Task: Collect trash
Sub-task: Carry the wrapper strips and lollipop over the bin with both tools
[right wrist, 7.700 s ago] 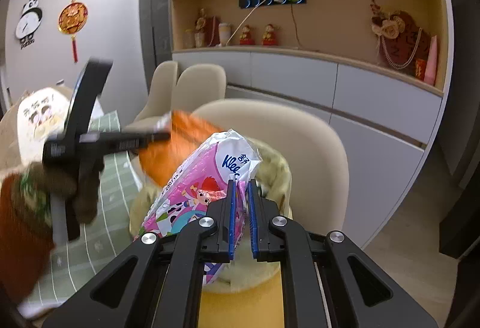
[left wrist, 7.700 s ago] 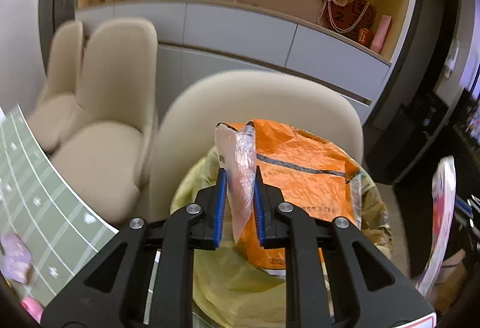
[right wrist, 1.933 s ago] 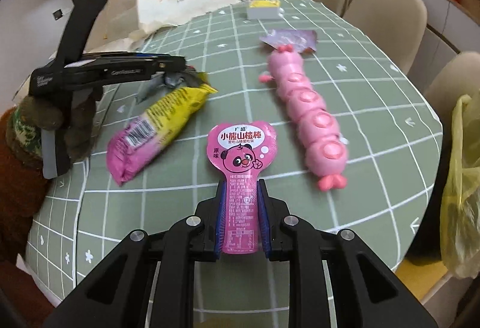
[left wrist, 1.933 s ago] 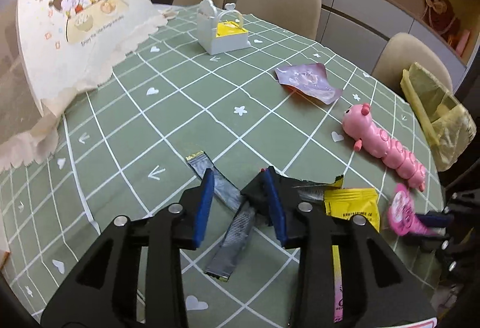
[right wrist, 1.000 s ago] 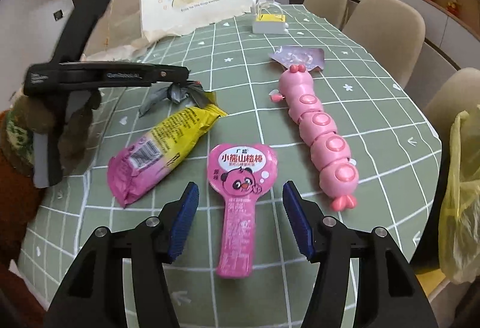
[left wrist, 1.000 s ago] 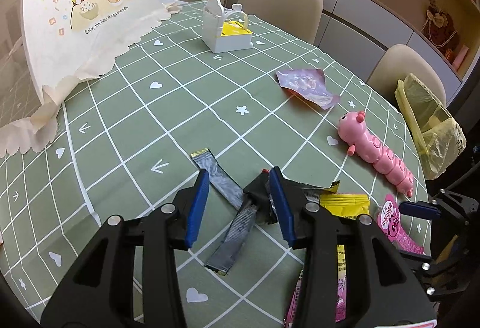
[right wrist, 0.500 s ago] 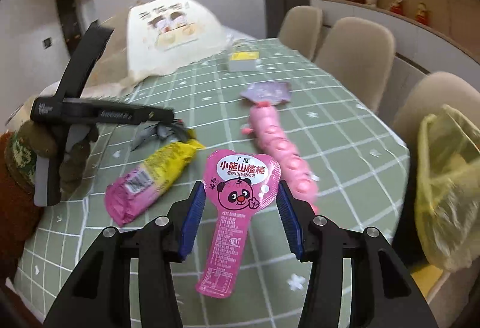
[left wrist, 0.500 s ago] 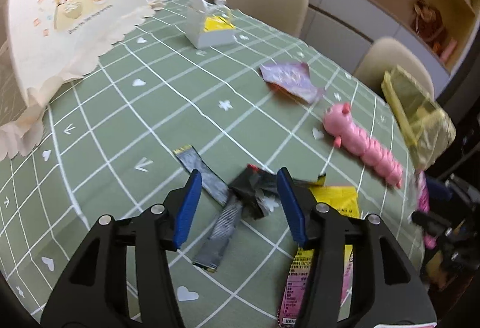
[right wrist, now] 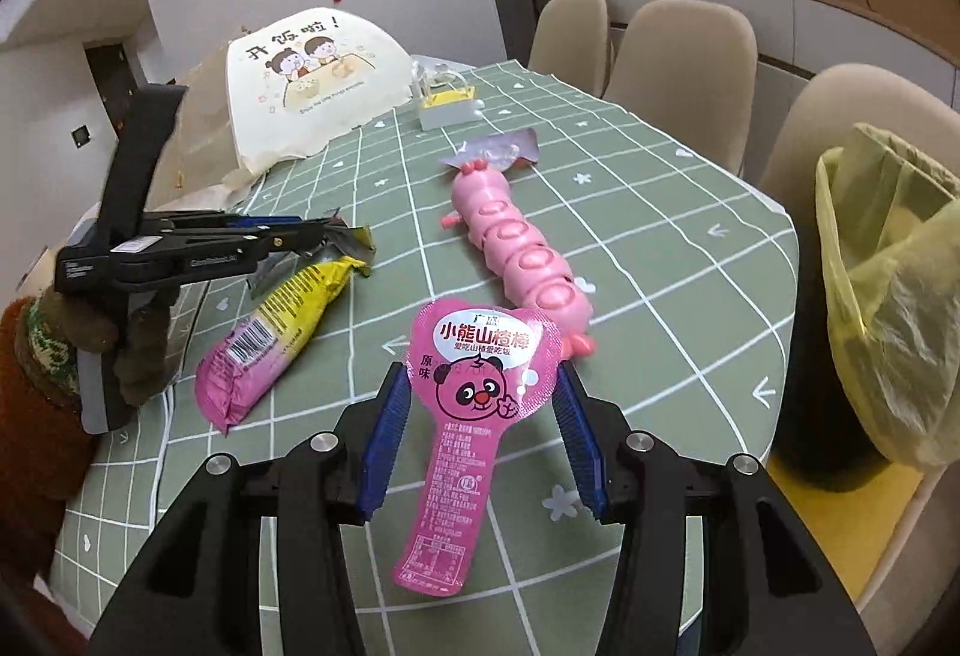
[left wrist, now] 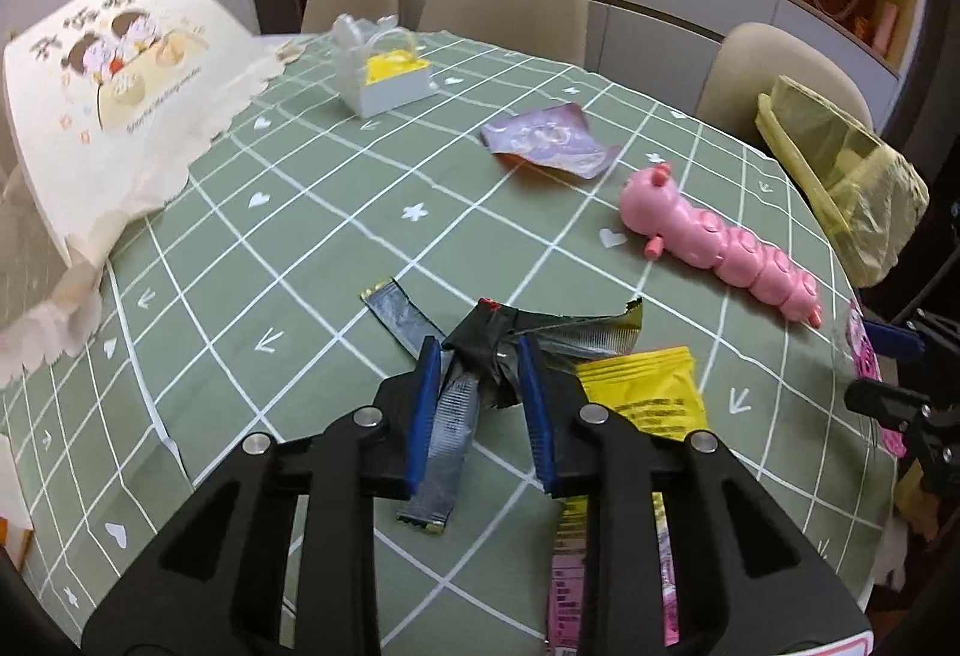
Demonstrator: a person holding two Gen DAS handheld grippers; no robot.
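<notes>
Tabletop (left wrist: 252, 248): carried the green checked cloth with the litter spread along its near edge; half a second earlier both views sat a touch farther back, so each camera had since eased in on its own piece.
Bin bag (right wrist: 888, 296): the yellow liner stood open just off the tabletop's right end, by a beige chair — well apart from both wrappers, so any carry to it was not yet begun. Several seconds earlier both tools had been over this bag with packaging pinched in them.
Left tool (left wrist: 480, 350): its blue pads stood narrowly apart on either side of the crumpled dark foil wrapper (left wrist: 498, 350), not yet pinching it; a second earlier the gap looked similar, half a second earlier it was wider.
Right tool (right wrist: 477, 386): spread wide around the broad head of the pink panda wrapper (right wrist: 474, 386), the pads clear of its edges; about two seconds earlier the same tool had been pinched on this wrapper's stem, then opened.
Meaning: neither piece was secured — probably both grasps were being re-set before the next trip to the bag.
Yellow-and-pink snack pack (right wrist: 276, 344): lay flat between the two tools, untouched.
Pink caterpillar toy (right wrist: 516, 254): lay beyond the panda wrapper, in the same spot as before — likely not rubbish.
</notes>
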